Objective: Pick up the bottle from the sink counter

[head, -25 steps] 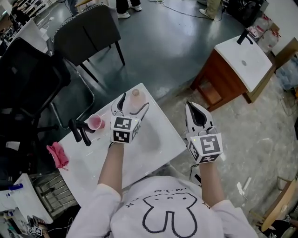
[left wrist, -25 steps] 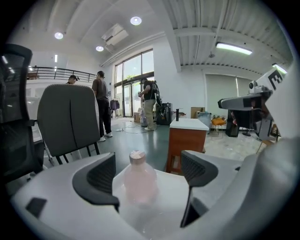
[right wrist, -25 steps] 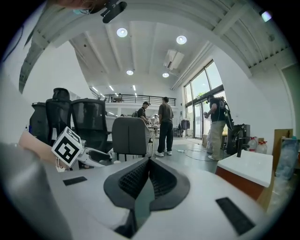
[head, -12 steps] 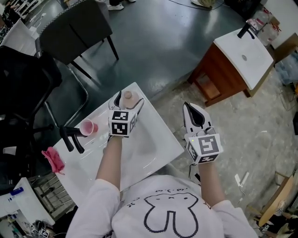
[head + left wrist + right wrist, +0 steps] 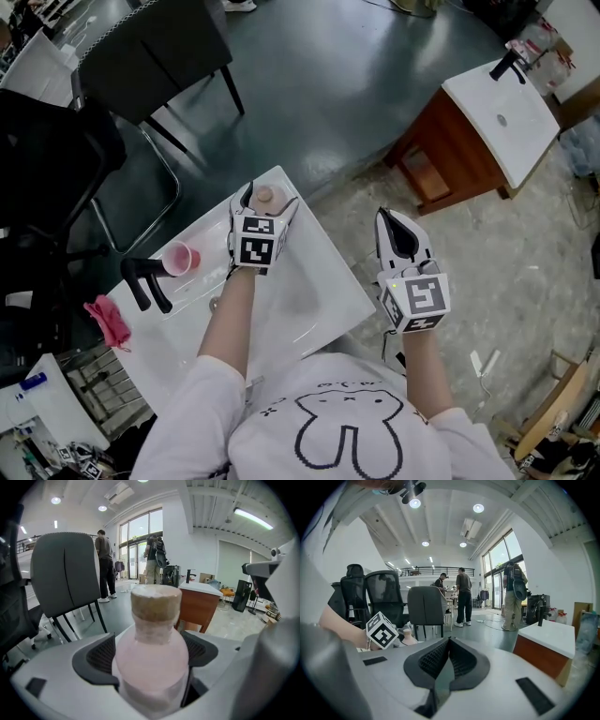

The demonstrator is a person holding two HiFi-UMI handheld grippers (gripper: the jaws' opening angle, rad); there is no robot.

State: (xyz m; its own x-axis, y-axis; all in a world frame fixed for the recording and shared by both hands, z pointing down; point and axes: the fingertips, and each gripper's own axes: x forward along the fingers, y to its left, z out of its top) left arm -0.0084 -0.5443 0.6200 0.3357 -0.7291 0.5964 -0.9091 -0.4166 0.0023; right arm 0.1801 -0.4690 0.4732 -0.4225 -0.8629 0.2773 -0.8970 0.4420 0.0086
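A pale pink bottle (image 5: pixel 265 196) with a tan cap stands at the far corner of the white sink counter (image 5: pixel 323 281). My left gripper (image 5: pixel 266 202) is shut on it, one jaw on each side. In the left gripper view the bottle (image 5: pixel 152 639) fills the space between the dark pads (image 5: pixel 99 654), which press on its shoulders. My right gripper (image 5: pixel 401 228) hangs off the counter's right edge over the floor. It is shut on nothing, and its pads (image 5: pixel 436 658) meet in the right gripper view.
A pink cup (image 5: pixel 178 258) and a black faucet (image 5: pixel 145 281) stand left of the bottle, with a pink cloth (image 5: pixel 109 321) beyond them. A black chair (image 5: pixel 150 52) is behind the counter. A second sink cabinet (image 5: pixel 497 108) stands at the upper right.
My left gripper's jaws have drawn in on the bottle, from wide apart a second ago to pressing on it now. The right gripper has stayed where it was.
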